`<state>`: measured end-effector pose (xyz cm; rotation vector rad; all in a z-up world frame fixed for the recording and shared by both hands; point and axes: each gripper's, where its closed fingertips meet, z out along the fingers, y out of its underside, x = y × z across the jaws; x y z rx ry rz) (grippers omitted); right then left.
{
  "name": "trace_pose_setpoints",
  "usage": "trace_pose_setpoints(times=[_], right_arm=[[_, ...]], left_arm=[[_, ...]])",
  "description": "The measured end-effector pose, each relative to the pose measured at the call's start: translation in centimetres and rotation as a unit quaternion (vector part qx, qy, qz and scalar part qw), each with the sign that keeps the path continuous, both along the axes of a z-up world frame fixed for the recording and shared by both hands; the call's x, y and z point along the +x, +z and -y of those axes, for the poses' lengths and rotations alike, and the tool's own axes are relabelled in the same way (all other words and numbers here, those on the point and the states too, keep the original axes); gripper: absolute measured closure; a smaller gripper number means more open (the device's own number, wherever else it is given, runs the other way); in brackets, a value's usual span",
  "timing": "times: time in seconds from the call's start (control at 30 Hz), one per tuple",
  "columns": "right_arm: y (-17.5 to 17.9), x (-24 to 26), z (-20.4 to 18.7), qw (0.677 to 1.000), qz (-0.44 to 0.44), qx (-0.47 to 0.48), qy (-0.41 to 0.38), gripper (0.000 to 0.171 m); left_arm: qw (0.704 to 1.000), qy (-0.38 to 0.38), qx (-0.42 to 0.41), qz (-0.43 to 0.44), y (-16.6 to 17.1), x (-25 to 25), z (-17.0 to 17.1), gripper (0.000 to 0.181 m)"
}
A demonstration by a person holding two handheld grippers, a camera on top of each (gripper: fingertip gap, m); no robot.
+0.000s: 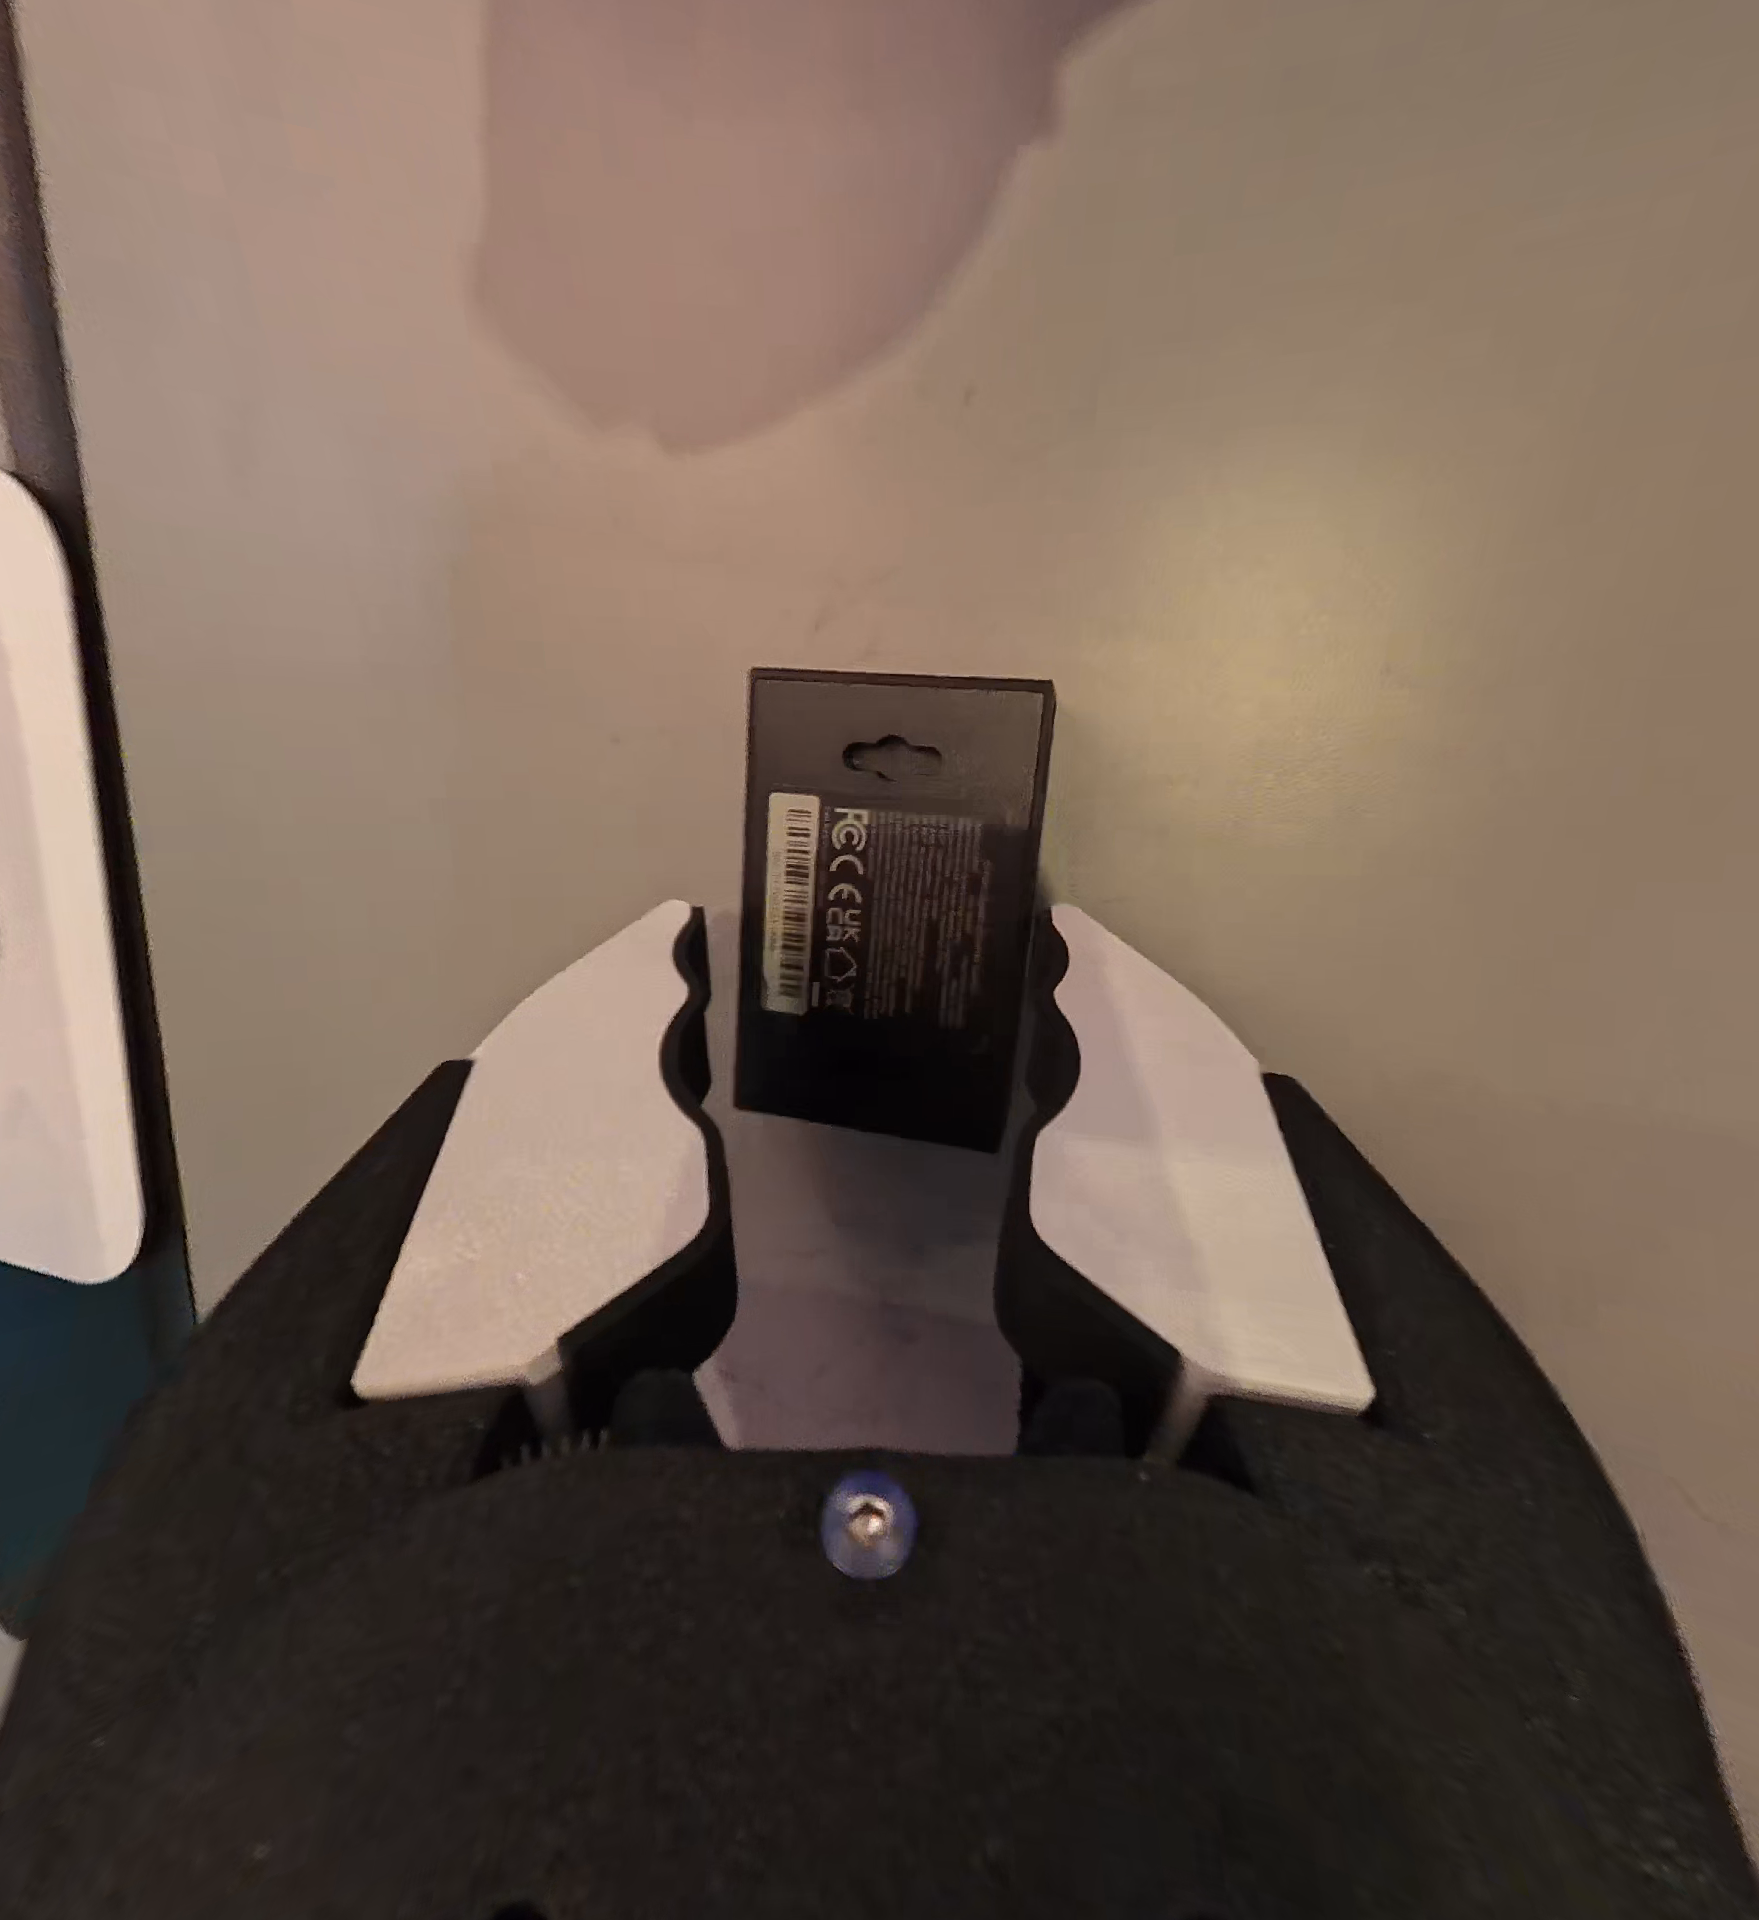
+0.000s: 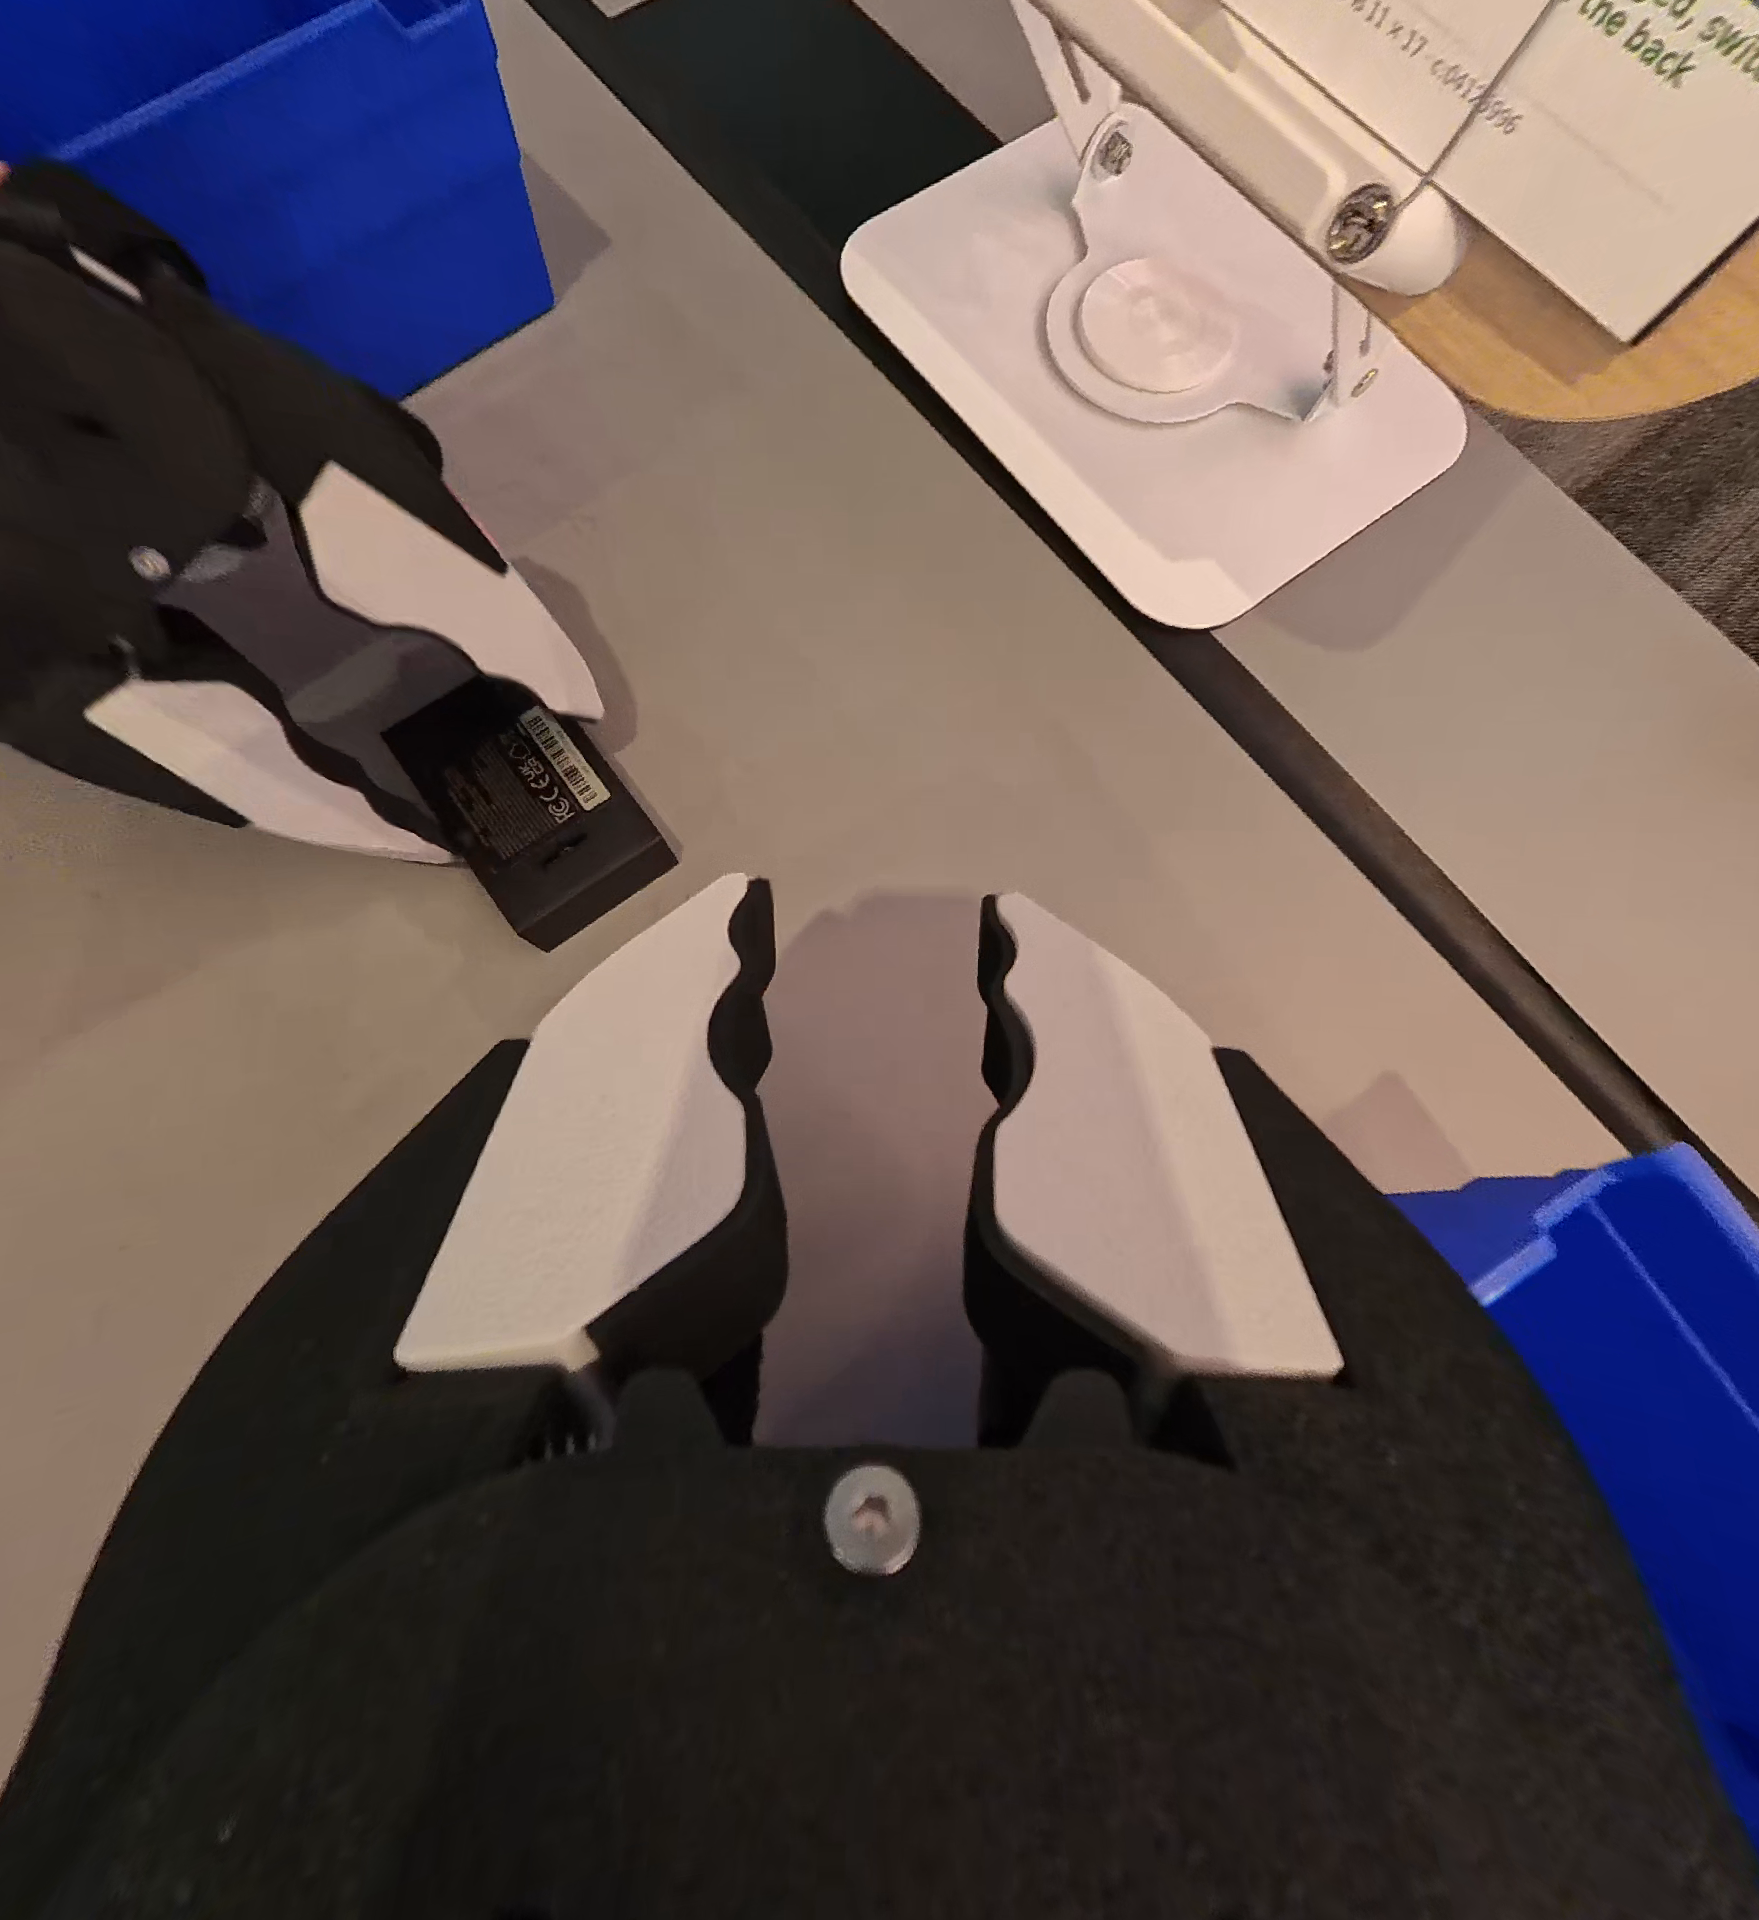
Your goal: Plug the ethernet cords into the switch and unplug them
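Observation:
The switch is a small black box with a label on the face turned toward the left wrist camera. My left gripper is shut on the switch across its sides and holds it tilted, its far end at the grey table. In the right wrist view the left gripper and the switch are at the left, just beyond my right gripper. The right gripper is open and empty above the table. No ethernet cords are in view.
A blue bin stands at the far left and another blue bin at the right. A white stand base carries a sign at the far right; the base also shows in the left wrist view. A dark strip runs along the table's edge. My right fingertips sit around 15 cm from my left ones.

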<state>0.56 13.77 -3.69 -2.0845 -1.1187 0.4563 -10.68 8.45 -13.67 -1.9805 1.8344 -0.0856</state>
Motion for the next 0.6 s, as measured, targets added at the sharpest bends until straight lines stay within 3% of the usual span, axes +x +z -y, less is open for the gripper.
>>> trace_pose_setpoints(times=[0.1, 0.23, 0.4, 0.5, 0.6], right_arm=[[-0.5, -0.4, 0.4, 1.0, 0.011, 0.0, 0.019, 0.135], [-0.2, -0.8, 1.1, 0.999, 0.011, 0.002, 0.039, 0.135], [1.3, -0.8, 1.1, 0.999, -0.016, 0.013, 0.035, 0.135], [1.8, -0.9, 1.4, 0.998, -0.034, 0.004, 0.043, 0.135], [2.1, -1.2, 1.6, 0.997, -0.053, -0.002, 0.049, 0.136]], left_arm=[[0.999, 0.018, 0.013, 0.038, 2.7, -0.2, 0.0, 0.121], [0.987, 0.056, 0.081, 0.127, 10.0, -1.8, 1.0, 0.124], [0.954, 0.16, 0.154, 0.203, 17.4, -10.0, 4.4, 0.115], [0.943, 0.204, 0.212, 0.156, 16.8, -17.3, 6.1, 0.132], [0.956, 0.239, 0.157, 0.071, 12.6, -22.5, 8.1, 0.135]])
